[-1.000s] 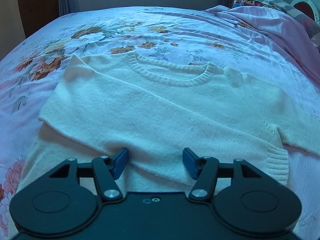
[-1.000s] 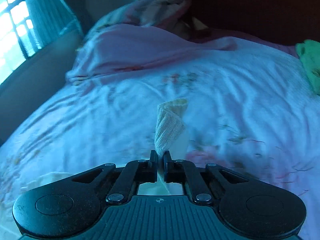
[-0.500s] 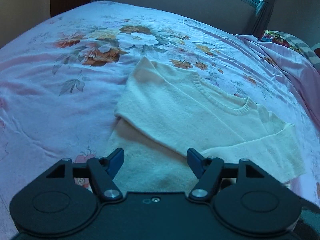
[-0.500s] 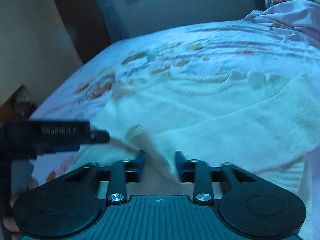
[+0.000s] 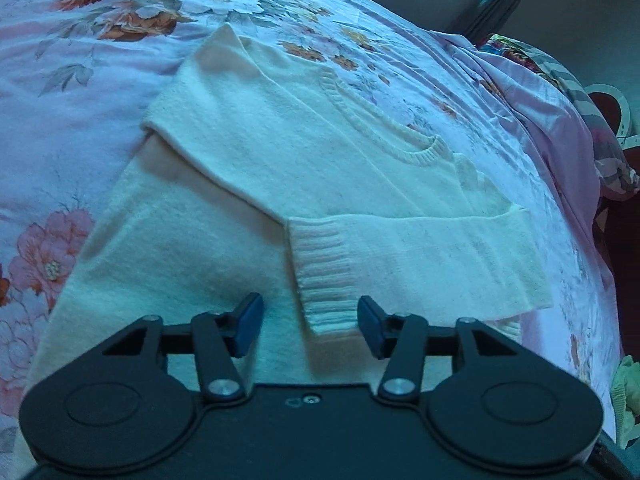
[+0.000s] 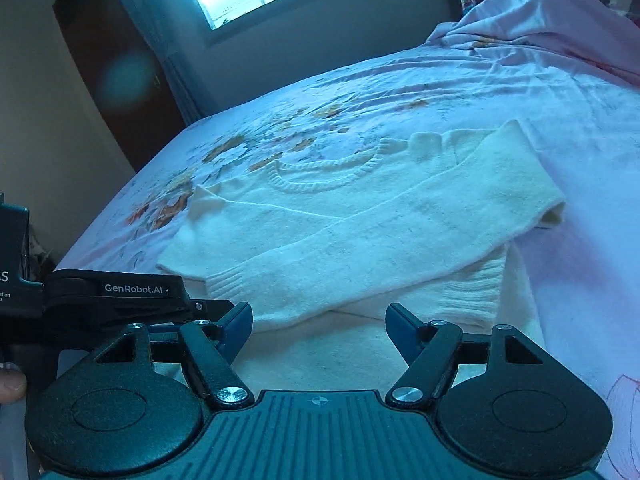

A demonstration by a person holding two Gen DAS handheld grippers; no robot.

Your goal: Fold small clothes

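cream sweater (image 5: 328, 184) on floral bedsheet (image 5: 68, 92), pink blanket (image 6: 560, 28) beyond

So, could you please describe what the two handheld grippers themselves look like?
Both are matte black with round pivot discs, silver screws and blue finger pads. The left gripper has a smooth body; the right gripper has a ribbed, teal-tinted one with a crosshair mark. White "GenRobot.AI" lettering shows on the left one's side. No cables visible.
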